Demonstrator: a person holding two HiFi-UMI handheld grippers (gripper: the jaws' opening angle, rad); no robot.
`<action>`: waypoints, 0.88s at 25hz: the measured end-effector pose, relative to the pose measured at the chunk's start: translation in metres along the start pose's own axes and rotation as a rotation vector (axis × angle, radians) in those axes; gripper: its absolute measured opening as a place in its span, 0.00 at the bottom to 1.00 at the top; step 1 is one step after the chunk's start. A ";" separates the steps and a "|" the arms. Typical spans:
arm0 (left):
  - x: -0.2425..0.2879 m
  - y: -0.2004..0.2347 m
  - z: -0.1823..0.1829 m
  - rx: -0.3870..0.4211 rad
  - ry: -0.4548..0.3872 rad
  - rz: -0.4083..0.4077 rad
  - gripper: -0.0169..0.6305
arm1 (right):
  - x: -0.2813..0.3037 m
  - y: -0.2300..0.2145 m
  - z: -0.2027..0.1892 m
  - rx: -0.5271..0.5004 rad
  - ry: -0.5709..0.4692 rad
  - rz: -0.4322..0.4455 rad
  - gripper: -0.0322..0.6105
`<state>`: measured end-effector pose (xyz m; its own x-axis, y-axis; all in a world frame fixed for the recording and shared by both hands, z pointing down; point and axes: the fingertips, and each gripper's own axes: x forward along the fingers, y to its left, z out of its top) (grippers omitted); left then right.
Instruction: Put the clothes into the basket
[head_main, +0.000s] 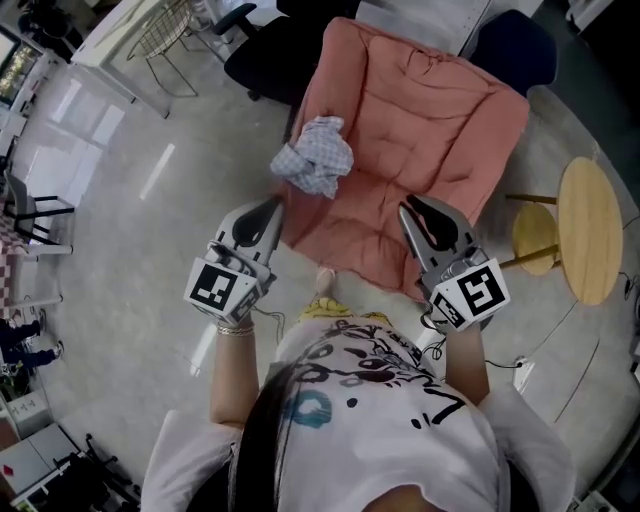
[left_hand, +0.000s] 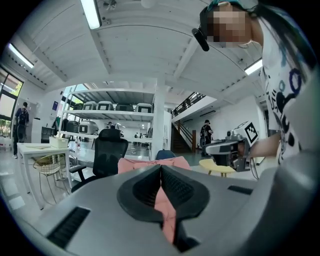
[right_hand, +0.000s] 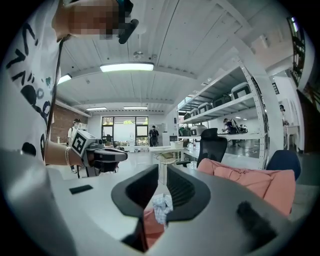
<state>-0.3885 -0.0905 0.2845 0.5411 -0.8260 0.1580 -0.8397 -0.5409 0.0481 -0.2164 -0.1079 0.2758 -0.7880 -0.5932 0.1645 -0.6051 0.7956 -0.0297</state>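
A crumpled blue-and-white checked cloth lies on the left part of a pink cushioned seat. My left gripper hovers just below the cloth, short of the seat's front edge, its jaws shut and empty. In the left gripper view that gripper points at the pink seat. My right gripper hangs over the seat's front edge, right of the cloth. In the right gripper view its jaws stand a narrow gap apart, with the cloth showing beyond them and nothing held.
A wire basket on thin legs stands by a white table at the far left. A black office chair and a blue chair stand behind the seat. A round wooden table and yellow stool are right.
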 end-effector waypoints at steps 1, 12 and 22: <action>0.007 0.010 0.000 -0.002 0.007 -0.010 0.05 | 0.010 -0.004 0.001 0.004 0.004 -0.004 0.11; 0.083 0.110 -0.044 -0.052 0.124 -0.055 0.05 | 0.102 -0.047 -0.018 0.074 0.075 -0.026 0.11; 0.149 0.151 -0.124 -0.016 0.290 -0.128 0.31 | 0.168 -0.073 -0.068 0.140 0.138 -0.016 0.11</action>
<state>-0.4404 -0.2751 0.4380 0.6089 -0.6701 0.4245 -0.7673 -0.6334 0.1008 -0.2964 -0.2573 0.3725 -0.7609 -0.5757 0.2993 -0.6350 0.7555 -0.1612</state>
